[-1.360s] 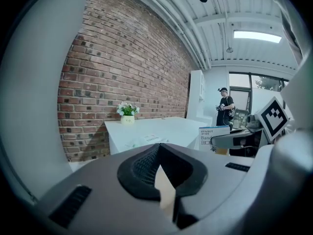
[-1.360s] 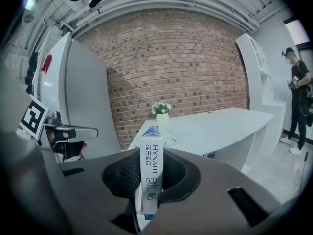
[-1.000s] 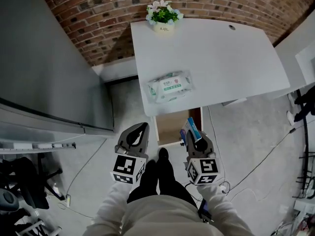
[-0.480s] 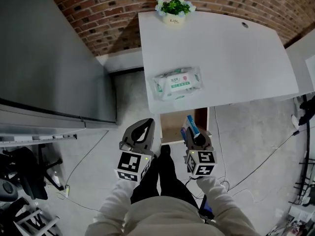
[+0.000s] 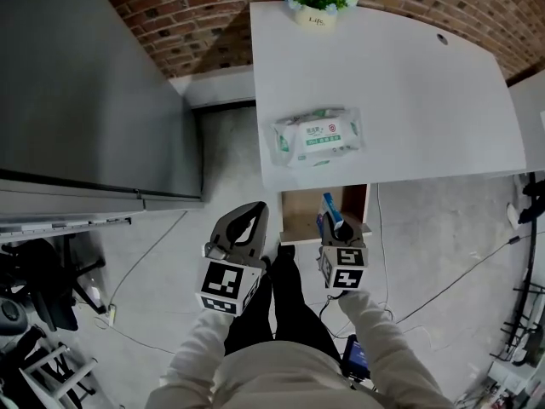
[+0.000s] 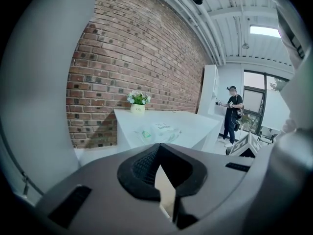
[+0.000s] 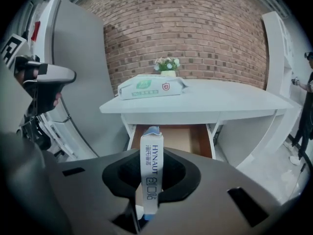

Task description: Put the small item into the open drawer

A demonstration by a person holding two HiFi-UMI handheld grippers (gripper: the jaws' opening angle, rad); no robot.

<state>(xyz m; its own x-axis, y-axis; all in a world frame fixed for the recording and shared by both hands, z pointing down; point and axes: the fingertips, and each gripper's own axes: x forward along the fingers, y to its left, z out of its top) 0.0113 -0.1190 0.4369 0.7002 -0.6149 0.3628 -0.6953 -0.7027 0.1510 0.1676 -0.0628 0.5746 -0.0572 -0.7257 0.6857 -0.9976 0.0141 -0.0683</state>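
Right gripper (image 5: 334, 230) has its jaws clamped on the small item (image 7: 150, 177), a thin flat carton standing on edge. It is pinched by its 2 broad faces near the lower end, with the top poking out toward the open drawer (image 7: 172, 137) at the drawer's front, not yet inside. Left gripper (image 5: 244, 226) has its jaws closed and empty. The carton looks light, smooth and fairly stiff but probably crushable. The flat faces are the right hold, with gentle squeeze.

A wipes pack (image 5: 317, 136) lies near the white table's (image 5: 417, 75) front edge. A flower pot (image 5: 317, 11) stands at its back edge.
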